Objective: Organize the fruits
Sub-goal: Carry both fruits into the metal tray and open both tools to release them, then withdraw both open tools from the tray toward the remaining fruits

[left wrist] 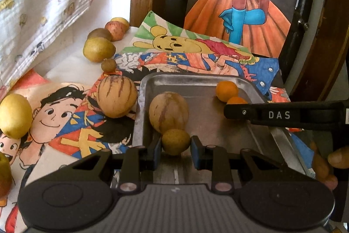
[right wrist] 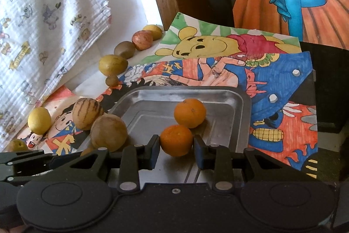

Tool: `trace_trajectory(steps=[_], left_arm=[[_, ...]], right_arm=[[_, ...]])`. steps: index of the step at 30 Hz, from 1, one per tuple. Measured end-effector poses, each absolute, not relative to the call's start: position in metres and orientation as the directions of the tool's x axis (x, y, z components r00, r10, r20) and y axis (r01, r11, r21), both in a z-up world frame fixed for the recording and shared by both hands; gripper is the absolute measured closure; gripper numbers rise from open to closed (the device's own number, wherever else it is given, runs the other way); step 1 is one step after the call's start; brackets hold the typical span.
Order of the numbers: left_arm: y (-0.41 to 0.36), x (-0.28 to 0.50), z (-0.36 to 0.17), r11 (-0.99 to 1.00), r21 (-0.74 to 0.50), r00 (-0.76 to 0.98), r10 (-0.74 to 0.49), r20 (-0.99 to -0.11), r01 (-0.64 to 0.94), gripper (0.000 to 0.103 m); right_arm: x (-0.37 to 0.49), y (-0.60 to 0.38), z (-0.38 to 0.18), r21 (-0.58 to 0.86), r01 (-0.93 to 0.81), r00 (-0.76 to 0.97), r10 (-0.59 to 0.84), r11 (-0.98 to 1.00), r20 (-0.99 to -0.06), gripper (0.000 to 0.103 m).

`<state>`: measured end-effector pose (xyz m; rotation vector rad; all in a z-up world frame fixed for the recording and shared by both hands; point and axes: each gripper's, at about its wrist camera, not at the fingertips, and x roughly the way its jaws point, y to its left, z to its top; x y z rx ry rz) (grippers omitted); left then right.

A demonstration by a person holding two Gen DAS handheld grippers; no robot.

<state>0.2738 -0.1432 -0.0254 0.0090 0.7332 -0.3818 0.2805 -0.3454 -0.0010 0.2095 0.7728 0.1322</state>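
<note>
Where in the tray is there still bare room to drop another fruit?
The metal tray is bare at its far left corner behind the striped tan fruit, and along its right side past the two oranges. The near edge is crowded: the left gripper brackets a small green fruit, and the right gripper brackets the nearer orange.

"DAS" on the right tool's arm [left wrist: 283,116].

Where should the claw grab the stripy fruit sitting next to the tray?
Grab the stripy fruit around its wide middle, coming down from above. It is round, so the fattest part holds best. The tray wall stands close on one side, so put the fingers on the near and far sides, which look open.
</note>
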Motion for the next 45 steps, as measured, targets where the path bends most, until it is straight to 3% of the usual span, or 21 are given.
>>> trace_trajectory(steps=[8, 17, 27, 33, 45], left_arm=[[-0.139, 0.272, -0.026, 0.928, -0.146, 0.667, -0.351, -0.657, 0.343, 0.072], [-0.127, 0.260, -0.017, 0.931, -0.183, 0.682, -0.357, -0.639, 0.316, 0.057], [-0.109, 0.230, 0.009, 0.956, -0.183, 0.760, -0.295, -0.580, 0.231, 0.018], [-0.093, 0.211, 0.018, 0.970, -0.165, 0.789, -0.241, -0.564, 0.178, 0.005], [-0.061, 0.178, 0.026, 0.984, -0.146, 0.800, -0.170, -0.575, 0.104, 0.001]], right_arm=[[0.280, -0.345, -0.001, 0.237, -0.038, 0.708, 0.194, 0.971, -0.679, 0.065], [0.268, -0.348, 0.011, 0.236, -0.033, 0.718, 0.187, 0.971, -0.671, 0.061], [0.241, -0.344, 0.033, 0.233, -0.035, 0.740, 0.182, 0.972, -0.648, 0.041], [0.218, -0.338, 0.046, 0.226, -0.039, 0.749, 0.178, 0.973, -0.638, 0.026], [0.165, -0.314, 0.067, 0.194, -0.088, 0.743, 0.194, 0.977, -0.641, 0.001]])
